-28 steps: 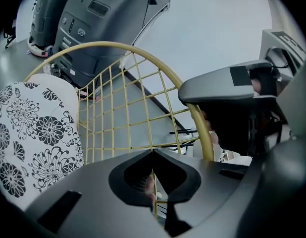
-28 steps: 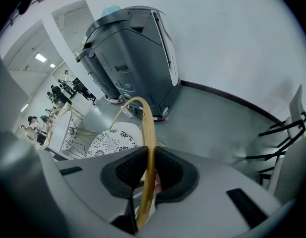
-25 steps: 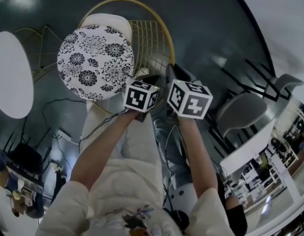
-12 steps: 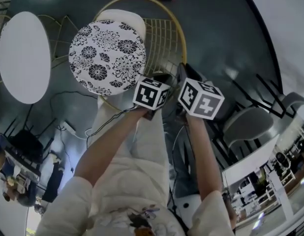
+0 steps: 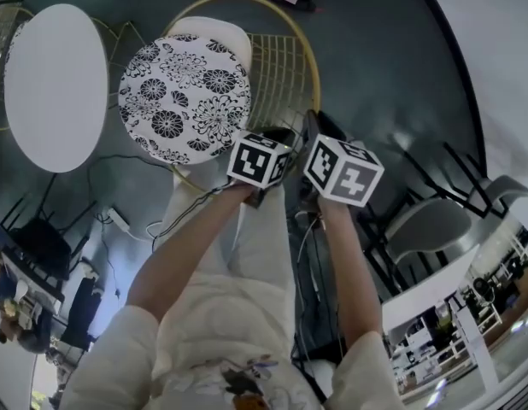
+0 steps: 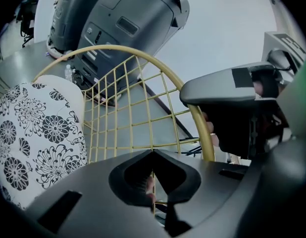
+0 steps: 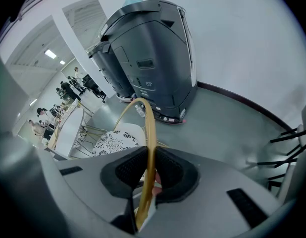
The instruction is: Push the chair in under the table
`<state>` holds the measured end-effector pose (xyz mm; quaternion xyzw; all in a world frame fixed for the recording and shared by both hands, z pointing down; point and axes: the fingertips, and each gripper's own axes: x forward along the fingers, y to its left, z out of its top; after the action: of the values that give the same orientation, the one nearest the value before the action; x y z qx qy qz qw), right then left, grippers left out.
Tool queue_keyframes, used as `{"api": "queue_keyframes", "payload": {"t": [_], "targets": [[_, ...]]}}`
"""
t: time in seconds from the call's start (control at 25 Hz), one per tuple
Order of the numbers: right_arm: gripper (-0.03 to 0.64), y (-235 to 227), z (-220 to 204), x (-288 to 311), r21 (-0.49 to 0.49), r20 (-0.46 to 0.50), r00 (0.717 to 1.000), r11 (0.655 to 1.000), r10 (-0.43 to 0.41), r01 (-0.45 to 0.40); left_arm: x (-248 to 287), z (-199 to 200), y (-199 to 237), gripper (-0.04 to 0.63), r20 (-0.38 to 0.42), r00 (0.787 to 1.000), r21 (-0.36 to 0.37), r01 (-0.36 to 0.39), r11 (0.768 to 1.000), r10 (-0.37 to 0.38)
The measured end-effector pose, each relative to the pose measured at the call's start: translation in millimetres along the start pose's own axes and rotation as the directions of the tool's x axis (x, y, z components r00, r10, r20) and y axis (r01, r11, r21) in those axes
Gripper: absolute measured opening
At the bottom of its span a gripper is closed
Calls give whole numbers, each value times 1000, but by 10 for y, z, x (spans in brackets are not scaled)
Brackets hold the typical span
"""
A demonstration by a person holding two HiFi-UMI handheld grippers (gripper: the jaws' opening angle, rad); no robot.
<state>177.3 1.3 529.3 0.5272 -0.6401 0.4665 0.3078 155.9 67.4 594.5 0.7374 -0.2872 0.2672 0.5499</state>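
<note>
A gold wire chair with a black-and-white floral cushion (image 5: 185, 96) stands just right of the round white table (image 5: 55, 84). Both grippers grip its curved wire back (image 5: 285, 62) from behind, side by side. My left gripper (image 5: 268, 142) is shut on a thin wire of the back's grid (image 6: 153, 175). My right gripper (image 5: 313, 129) is shut on the thick gold rim (image 7: 149, 175), which runs up between its pads. The right gripper's body (image 6: 237, 108) also shows in the left gripper view, next to the rim (image 6: 205, 133).
A large dark grey office machine (image 7: 148, 53) stands beyond the chair against the pale wall. Cables (image 5: 119, 220) trail over the grey floor beside my legs. Grey chairs with black legs (image 5: 431, 225) stand at the right. People stand far off (image 7: 69, 90).
The head view has swung, so the white table shows more fully and closer to the cushion. Both grippers keep the same hold on the chair back.
</note>
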Motion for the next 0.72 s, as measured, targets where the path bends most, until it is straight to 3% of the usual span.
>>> {"api": "queue_keyframes", "payload": {"t": [0.72], "targets": [[57, -29, 111, 74, -49, -16, 999, 998, 34, -35, 63, 137, -6, 14, 64, 998, -56, -23, 998, 27]]}}
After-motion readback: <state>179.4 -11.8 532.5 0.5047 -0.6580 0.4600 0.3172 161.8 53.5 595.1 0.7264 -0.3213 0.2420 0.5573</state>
